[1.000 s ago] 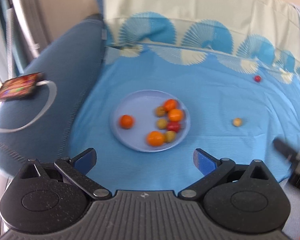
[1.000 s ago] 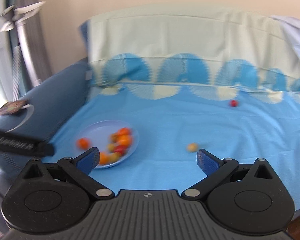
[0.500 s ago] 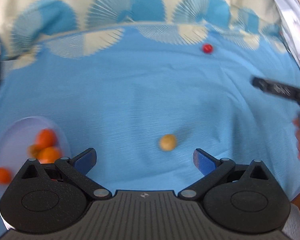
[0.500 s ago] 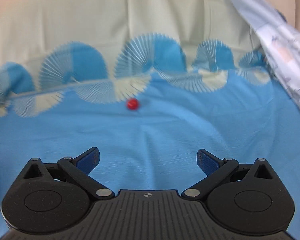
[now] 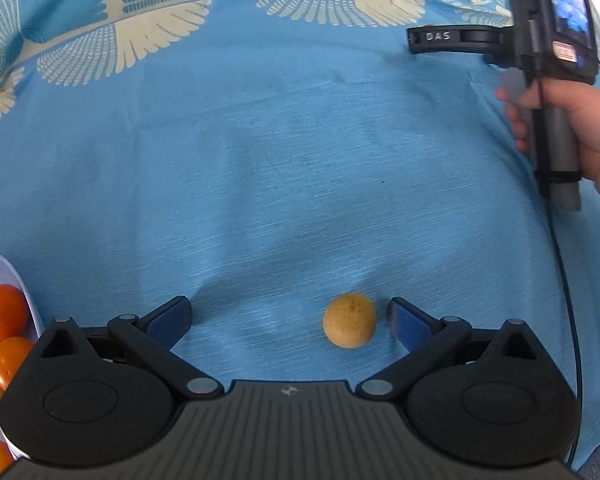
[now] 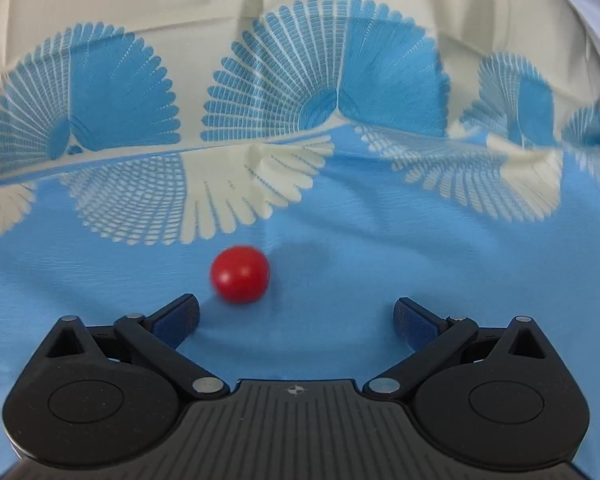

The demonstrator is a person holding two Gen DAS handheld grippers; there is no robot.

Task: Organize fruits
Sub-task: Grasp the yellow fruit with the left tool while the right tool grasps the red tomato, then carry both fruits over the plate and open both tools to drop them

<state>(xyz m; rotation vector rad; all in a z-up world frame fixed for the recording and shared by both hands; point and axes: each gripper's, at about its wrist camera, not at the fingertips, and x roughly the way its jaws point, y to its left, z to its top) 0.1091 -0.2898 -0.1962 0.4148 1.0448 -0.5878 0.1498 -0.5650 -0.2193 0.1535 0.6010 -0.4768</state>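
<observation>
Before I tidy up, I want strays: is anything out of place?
Yes: a yellow fruit and a red fruit lie loose on the blue cloth, off the plate holding the oranges.

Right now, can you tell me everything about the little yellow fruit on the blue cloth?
The yellow fruit is small, round to slightly oval, with dull yellow-tan skin and tiny dark speckles. It looks whole. It rests on the blue cloth, apart from the plate of orange fruits at the left edge. It lies between the open fingers of the left gripper, much closer to the right finger; a narrow gap shows, so nothing grips it.
</observation>
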